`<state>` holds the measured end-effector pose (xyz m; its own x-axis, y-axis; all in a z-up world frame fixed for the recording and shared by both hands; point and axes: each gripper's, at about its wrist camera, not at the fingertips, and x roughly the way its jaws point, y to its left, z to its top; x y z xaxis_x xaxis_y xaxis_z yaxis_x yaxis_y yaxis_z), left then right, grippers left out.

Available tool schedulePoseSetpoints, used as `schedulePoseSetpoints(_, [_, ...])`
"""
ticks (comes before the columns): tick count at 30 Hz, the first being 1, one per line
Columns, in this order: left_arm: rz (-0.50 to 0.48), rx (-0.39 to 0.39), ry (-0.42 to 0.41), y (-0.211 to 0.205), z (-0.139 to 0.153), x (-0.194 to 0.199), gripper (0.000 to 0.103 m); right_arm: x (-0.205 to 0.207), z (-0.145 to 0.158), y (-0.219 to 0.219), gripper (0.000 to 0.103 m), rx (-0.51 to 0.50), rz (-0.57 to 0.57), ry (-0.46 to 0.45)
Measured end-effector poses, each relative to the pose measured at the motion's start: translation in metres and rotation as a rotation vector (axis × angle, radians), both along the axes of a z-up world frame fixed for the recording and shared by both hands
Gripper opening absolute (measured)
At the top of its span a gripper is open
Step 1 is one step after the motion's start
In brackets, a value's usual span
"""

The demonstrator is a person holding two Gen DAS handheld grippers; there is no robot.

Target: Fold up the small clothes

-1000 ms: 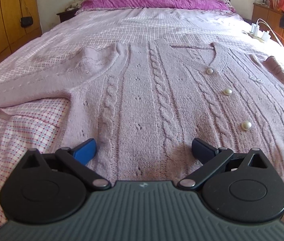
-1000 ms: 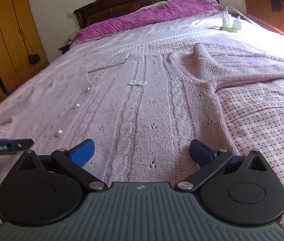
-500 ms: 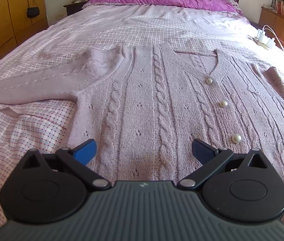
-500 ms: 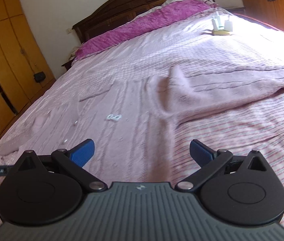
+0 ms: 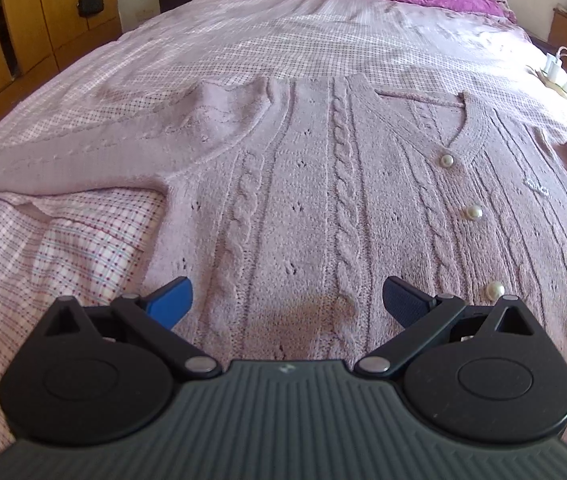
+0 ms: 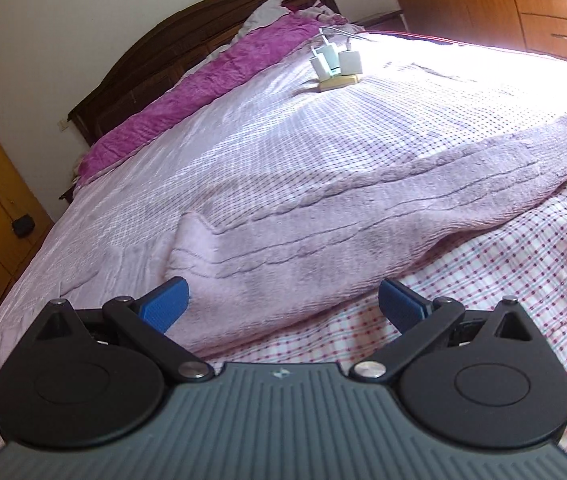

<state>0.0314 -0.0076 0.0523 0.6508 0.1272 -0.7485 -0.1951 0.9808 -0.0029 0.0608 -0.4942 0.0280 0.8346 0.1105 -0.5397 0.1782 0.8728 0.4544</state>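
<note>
Pink cable-knit cardigan lies flat, face up, spread on the bed, pearl buttons right of its middle cable. Left gripper hovers low over the cardigan's hem, fingers spread, nothing held. Right gripper faces the cardigan's right sleeve, which lies stretched out sideways from the body; fingers spread, empty. Likely step: sleeve fold. To do it well, pinch the sleeve near the cuff, not mid-sleeve, lift little, lay it straight across the cardigan's chest; loose knit stretches, so no dragging
</note>
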Motion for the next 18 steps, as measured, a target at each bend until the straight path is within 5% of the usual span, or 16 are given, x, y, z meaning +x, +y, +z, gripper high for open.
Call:
schedulePoseSetpoints(5, [0.026,0.026,0.000,0.001,0.003,0.003,0.103,0.016,-0.014,-0.028,0.103,0.083,-0.063,-0.006])
schedulePoseSetpoints(12, [0.039,0.047,0.013,0.001,0.001,0.006,0.103,0.035,-0.022,-0.055,0.102,0.068,-0.164,-0.040])
schedulePoseSetpoints(13, [0.041,0.051,0.009,0.002,0.002,0.006,0.103,0.037,-0.022,-0.059,0.097,0.065,-0.186,-0.047])
schedulePoseSetpoints(18, [0.045,0.075,-0.008,0.003,0.007,0.009,0.103,0.032,-0.025,-0.081,0.040,0.177,-0.291,-0.073])
